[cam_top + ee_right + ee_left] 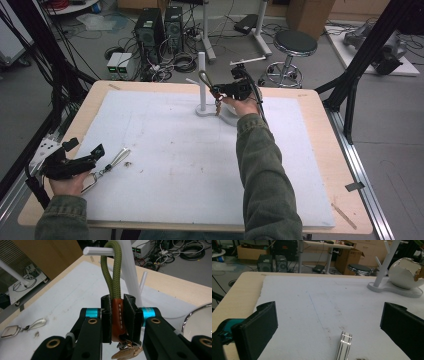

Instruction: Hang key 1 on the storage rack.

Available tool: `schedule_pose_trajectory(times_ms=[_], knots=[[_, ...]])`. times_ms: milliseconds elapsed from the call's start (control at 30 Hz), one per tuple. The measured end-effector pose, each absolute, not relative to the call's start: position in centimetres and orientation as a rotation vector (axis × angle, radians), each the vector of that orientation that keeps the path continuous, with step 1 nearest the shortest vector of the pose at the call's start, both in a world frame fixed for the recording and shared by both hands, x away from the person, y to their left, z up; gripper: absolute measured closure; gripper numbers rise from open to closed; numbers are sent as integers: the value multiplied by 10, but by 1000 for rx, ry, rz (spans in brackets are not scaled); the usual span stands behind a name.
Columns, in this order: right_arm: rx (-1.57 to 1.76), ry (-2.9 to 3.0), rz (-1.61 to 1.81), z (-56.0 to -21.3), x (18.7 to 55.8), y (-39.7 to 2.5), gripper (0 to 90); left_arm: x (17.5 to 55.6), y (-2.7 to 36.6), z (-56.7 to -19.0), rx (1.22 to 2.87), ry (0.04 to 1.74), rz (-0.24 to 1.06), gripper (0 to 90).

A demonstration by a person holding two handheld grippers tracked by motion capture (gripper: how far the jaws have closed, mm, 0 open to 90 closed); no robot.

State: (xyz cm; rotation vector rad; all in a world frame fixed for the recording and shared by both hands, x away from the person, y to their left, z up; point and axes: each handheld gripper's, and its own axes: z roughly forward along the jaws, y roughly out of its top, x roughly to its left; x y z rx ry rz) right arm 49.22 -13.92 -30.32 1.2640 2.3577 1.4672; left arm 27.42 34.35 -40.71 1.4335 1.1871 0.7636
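Closest to the camera is the left gripper (98, 150), jaws spread wide with nothing between them. Just ahead of it lies one white-strap keychain (111, 163), flat on the white mat (165, 165), its strap running away from the jaws. Further right there's one white peg stand (130, 270). The right gripper (117, 317) is pinching the brown leather collar of a second keychain, the green rope keychain (111, 270): long axis upright, loop pointing up over a peg directly above the jaws, keys dangling underneath.

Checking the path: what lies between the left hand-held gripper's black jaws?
In the left gripper view, a silver strap loop lies on the white mat, untouched.
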Motion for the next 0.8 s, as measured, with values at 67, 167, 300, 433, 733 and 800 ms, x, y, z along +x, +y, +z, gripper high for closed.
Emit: schedule_pose_trajectory(times_ms=[67,167,300,433,733,800], knots=[[1256,2359,1461,-305,493,-138,771,274,343,-407,1434,1185,764,17],[1210,2391,1492,-308,495,-136,690,275,343,-407,1436,1187,762,17],[1176,2349,1455,-309,490,-131,449,274,343,-407,1440,1187,761,17],[1196,2347,1396,-308,487,-131,226,274,343,-407,1438,1187,760,17],[1208,2340,1235,-298,474,-144,4,275,342,-407,1442,1185,759,17],[1202,2319,1214,-294,470,-148,4,275,342,-407,1443,1185,759,17]])
